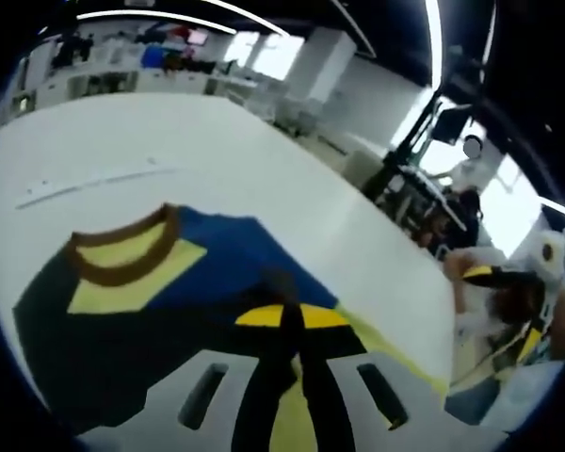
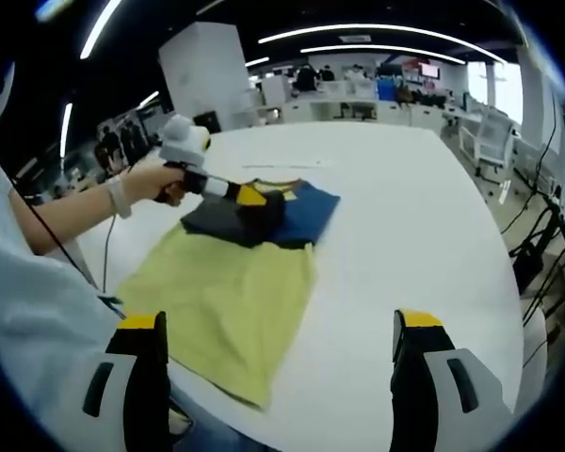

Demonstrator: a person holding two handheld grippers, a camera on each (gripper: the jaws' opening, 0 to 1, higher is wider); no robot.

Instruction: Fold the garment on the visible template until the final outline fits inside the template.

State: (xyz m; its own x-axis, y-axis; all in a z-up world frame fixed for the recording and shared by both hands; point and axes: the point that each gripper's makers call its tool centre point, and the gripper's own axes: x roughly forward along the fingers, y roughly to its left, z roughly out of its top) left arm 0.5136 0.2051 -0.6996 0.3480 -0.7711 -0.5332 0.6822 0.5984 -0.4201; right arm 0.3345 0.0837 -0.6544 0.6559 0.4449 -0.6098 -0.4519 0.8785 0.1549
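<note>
Under the left gripper (image 2: 264,209), the garment's (image 2: 228,292) pinched part is hidden.

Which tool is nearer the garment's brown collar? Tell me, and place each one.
Left. The left tool is down on the garment, shut on dark fabric a short way from the brown collar. The right tool is open, hanging back off the yellow end, farthest from the collar.

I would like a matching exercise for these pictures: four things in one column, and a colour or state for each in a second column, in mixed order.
Things:
1. collar
2. cloth under the shirt
3. left tongs
4. right tongs

States:
A. wide open, above the table
B. brown
C. shut on the shirt
D. yellow-green, spread flat

Pairs: 1-B, 2-D, 3-C, 4-A
</note>
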